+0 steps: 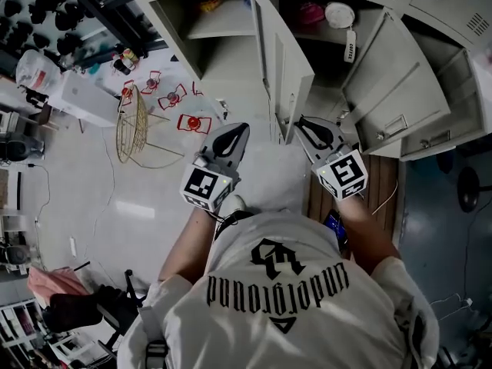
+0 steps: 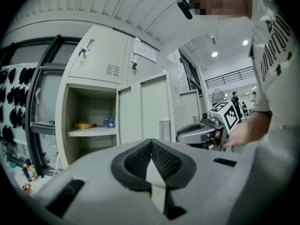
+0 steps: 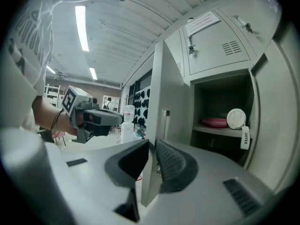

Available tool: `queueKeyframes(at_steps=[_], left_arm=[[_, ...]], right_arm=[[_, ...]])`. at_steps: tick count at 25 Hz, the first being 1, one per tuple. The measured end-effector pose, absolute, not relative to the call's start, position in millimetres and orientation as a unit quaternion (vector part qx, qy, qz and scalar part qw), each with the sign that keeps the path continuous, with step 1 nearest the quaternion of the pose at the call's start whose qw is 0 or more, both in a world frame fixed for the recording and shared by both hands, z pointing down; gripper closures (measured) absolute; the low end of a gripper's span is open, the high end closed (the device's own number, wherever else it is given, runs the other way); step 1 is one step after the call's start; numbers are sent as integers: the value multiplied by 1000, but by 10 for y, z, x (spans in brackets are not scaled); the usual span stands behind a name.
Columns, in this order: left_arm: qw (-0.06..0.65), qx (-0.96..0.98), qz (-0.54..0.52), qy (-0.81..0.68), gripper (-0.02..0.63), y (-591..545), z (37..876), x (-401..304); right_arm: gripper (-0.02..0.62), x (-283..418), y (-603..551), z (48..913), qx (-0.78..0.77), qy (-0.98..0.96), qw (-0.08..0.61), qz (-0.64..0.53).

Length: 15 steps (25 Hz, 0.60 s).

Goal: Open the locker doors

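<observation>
Presently the job stands partly done. The right gripper (image 3: 151, 146) has its jaws closed on the free edge of the middle locker door (image 3: 161, 102), which is swung out and edge-on straight ahead of it. The grip appears firm, though the wide lens distorts the contact. Just right of those jaws the right compartment (image 3: 211, 97) is exposed, with a pink dish (image 3: 214, 122) and a tagged white disc (image 3: 236, 118) on its shelf. The left gripper (image 2: 151, 142) is empty, jaws together, pointing towards the open left compartment (image 2: 89, 107) ahead of it. Further right of the right gripper, another door (image 1: 392, 83) and the lower doors (image 1: 442, 125) hang open.

Outstanding: the upper row (image 2: 101, 55) above both grippers is shut, and the held door probably needs swinging wider.

Surface and room: a pale glossy floor (image 1: 138, 206) lies below the grippers, with a gold wire basket (image 1: 131, 125) and red wire frames (image 1: 194, 123) left of the left gripper. The room is a large hall with strip lights (image 3: 82, 27) overhead.
</observation>
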<state>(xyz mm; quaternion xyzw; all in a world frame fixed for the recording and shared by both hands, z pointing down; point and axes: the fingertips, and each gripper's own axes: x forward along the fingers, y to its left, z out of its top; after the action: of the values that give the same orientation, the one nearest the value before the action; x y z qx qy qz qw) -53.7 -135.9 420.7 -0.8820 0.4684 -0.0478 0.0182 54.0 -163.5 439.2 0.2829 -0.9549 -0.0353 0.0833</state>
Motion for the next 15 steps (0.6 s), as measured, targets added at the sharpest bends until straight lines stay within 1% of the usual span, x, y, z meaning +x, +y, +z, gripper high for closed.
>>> queueKeyframes(at_steps=[5, 11, 15], left_arm=[[12, -871, -54, 488, 598, -1161, 4239, -644], [19, -864, -56, 500, 598, -912, 4200, -850], [26, -867, -50, 496, 598, -642, 4131, -1005]], right_arm=[[545, 490, -1591, 4361, 272, -959, 70, -33], [535, 520, -1448, 4296, 282, -957, 54, -47], [566, 477, -1113, 4269, 292, -953, 55, -58]])
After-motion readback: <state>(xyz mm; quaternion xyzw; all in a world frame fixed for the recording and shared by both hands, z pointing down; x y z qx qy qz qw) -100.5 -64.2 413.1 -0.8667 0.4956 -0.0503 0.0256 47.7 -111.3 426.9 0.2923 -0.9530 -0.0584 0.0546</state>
